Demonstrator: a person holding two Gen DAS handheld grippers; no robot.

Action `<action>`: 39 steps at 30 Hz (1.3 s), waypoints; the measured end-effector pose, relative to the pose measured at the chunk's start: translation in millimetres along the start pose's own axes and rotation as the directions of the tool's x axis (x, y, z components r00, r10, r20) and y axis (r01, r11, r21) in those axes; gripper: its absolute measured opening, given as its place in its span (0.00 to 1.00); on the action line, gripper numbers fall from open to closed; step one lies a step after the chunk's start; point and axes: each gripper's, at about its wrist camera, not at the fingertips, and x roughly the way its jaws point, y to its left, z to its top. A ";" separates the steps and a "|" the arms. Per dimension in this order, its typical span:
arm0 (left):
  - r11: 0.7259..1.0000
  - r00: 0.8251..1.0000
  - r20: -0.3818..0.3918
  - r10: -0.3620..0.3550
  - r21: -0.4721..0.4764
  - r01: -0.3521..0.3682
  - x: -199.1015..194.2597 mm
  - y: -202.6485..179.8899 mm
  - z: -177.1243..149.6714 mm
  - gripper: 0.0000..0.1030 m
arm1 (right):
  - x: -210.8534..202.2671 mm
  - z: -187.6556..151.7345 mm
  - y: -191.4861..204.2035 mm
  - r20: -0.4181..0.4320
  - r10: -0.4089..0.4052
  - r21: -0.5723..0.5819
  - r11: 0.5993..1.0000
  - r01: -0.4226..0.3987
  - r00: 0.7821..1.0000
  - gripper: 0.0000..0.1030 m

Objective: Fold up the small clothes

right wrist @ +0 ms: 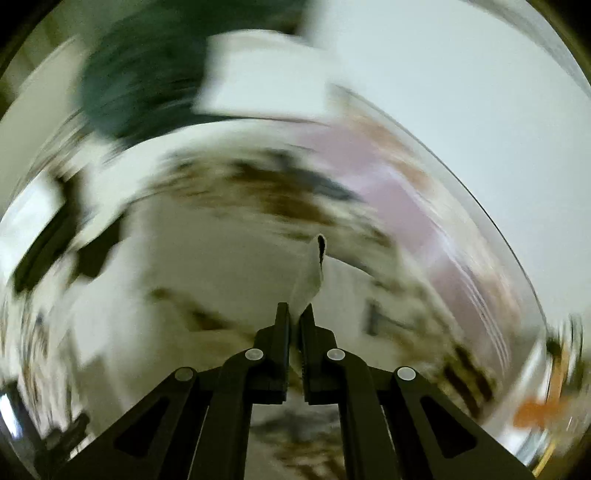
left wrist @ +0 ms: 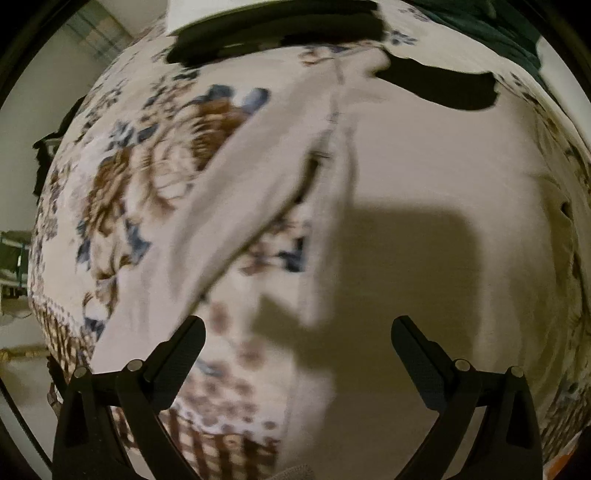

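Note:
A pale beige garment (left wrist: pixel 424 173) lies spread on a bed with a floral cover (left wrist: pixel 147 177); one long part of it (left wrist: pixel 236 206) runs down to the left. My left gripper (left wrist: pixel 297 332) hovers over it, open, with nothing between its fingers. In the right wrist view, my right gripper (right wrist: pixel 295 312) is shut on a fold of the pale garment (right wrist: pixel 312 273), which rises in a ridge out of the jaws. That view is heavily blurred by motion.
Black garments (left wrist: pixel 280 29) lie at the far side of the bed, with another black piece (left wrist: pixel 443 88) to the right and dark green fabric (left wrist: pixel 491 26) beyond. A white folded item (right wrist: pixel 262 74) and dark green cloth (right wrist: pixel 147 81) appear blurred.

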 end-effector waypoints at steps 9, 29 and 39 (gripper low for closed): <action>0.986 0.996 -0.028 0.084 -0.140 -0.087 1.8 82.7 -14.8 1.00 | -7.4 -100.4 220.5 -0.126 0.214 -0.645 0.725 -0.244 0.969 0.05; 0.907 0.981 -0.175 0.081 -0.396 -0.146 25.5 192.2 -113.9 1.00 | 22.3 -278.5 236.8 -0.568 0.034 -0.678 0.547 -0.491 0.822 0.15; 0.640 0.977 -0.112 -0.181 -0.768 0.031 52.1 294.5 -179.8 0.99 | 38.3 -197.9 132.7 -0.697 0.329 -0.111 0.828 -0.549 0.637 0.62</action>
